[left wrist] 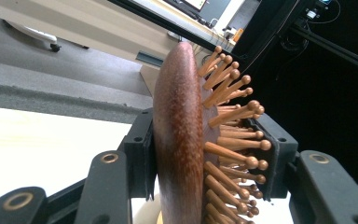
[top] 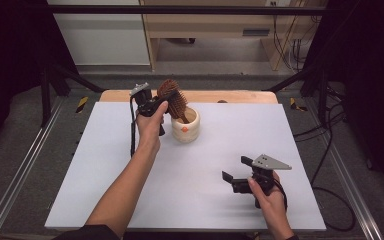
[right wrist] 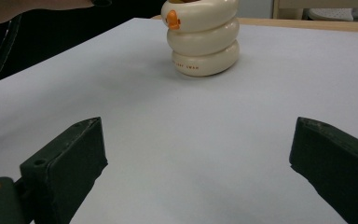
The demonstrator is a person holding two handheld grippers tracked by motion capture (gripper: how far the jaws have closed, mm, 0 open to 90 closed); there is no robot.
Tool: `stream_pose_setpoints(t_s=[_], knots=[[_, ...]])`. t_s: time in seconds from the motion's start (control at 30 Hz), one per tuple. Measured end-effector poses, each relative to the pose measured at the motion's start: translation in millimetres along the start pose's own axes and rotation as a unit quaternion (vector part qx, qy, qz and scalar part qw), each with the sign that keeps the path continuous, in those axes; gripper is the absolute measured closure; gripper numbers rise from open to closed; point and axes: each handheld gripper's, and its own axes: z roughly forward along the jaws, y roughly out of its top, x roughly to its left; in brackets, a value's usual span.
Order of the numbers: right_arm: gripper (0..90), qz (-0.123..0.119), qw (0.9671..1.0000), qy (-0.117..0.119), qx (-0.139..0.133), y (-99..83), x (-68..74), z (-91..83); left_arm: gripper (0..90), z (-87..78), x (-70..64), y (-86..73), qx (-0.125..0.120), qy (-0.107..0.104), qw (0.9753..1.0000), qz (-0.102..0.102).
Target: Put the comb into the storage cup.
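A brown wooden hairbrush (top: 173, 99) with knobbed wooden pins stands tilted, handle down inside a cream ringed cup (top: 185, 126) with an orange mark. My left gripper (top: 161, 100) is shut on the brush head; in the left gripper view the jaws press the brush's (left wrist: 179, 135) smooth back and pin side. My right gripper (top: 235, 169) hovers open low over the white sheet at the front right, nothing between its jaws. In the right gripper view the cup (right wrist: 202, 35) stands far ahead between the spread jaws.
The white sheet (top: 220, 145) covers the wooden table (top: 240, 96). Black frame posts and rails flank the table. Cables (top: 330, 150) run along the floor at the right. A pale cabinet (top: 105, 35) and wooden furniture stand beyond the far edge.
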Motion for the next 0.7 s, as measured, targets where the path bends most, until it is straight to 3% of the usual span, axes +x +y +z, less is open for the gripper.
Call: stream_pose_setpoints(t_s=[0.7], knots=[[3.9, -0.003, 1.0, 0.001, 0.004, -0.6, 0.0, 0.8, 48.0, -0.7, 4.5, -0.4, 0.0, 0.001, 0.9999, -0.011]])
